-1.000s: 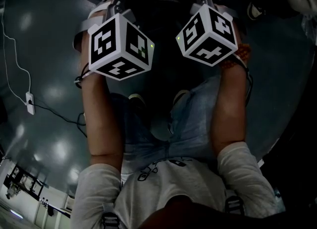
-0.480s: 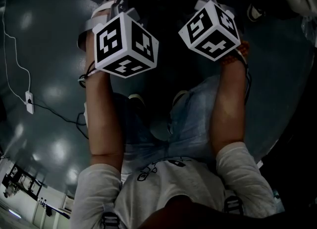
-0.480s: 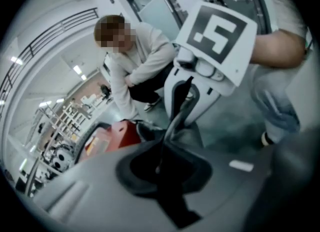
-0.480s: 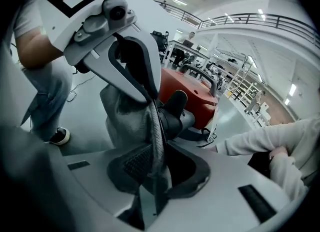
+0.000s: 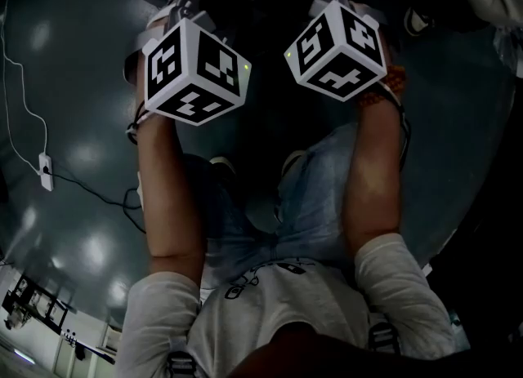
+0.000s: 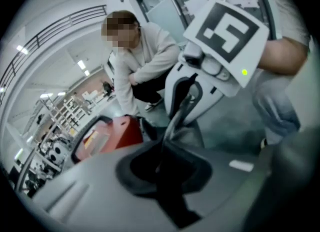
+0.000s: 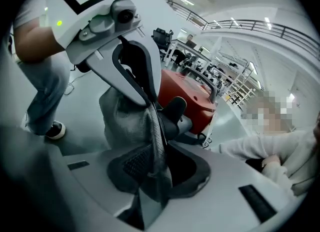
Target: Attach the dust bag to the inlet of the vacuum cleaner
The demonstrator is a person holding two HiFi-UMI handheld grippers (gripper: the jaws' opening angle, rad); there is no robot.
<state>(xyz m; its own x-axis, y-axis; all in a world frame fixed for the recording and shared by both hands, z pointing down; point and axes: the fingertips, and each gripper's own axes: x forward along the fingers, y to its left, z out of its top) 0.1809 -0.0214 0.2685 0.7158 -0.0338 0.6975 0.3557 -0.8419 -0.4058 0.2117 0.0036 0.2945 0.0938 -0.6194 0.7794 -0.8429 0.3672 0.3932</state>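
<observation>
Clearly, the dust bag point(image 7: 127, 121), a grey woven pouch, is held up in the air between the two grippers, near the red vacuum cleaner point(image 7: 185, 93), which stands on the floor point(image 5: 73, 123) at the far side. The fingers of the right gripper point(image 7: 155, 176) are closed on one edge of the fabric. The fingers of the left gripper point(image 6: 162, 168) are closed tightly on the opposite edge, so the bag is stretched between them.

The step in hand is judged to be the bringing of the bag toward the inlet; nothing is attached yet. For the next move, the mouth of the bag must be found and turned to the inlet, and both grippers must be lowered together without the cloth being let loose.

The mouth of the bag cannot be made out in any view. A black part point(image 7: 172, 109) on the vacuum cleaner may be the inlet, but this cannot be said surely. In the head view the bag is hidden completely under the marker cubes point(image 5: 194, 74). A person point(image 6: 145, 65) is crouched beyond the vacuum cleaner and is partly cut off.
</observation>
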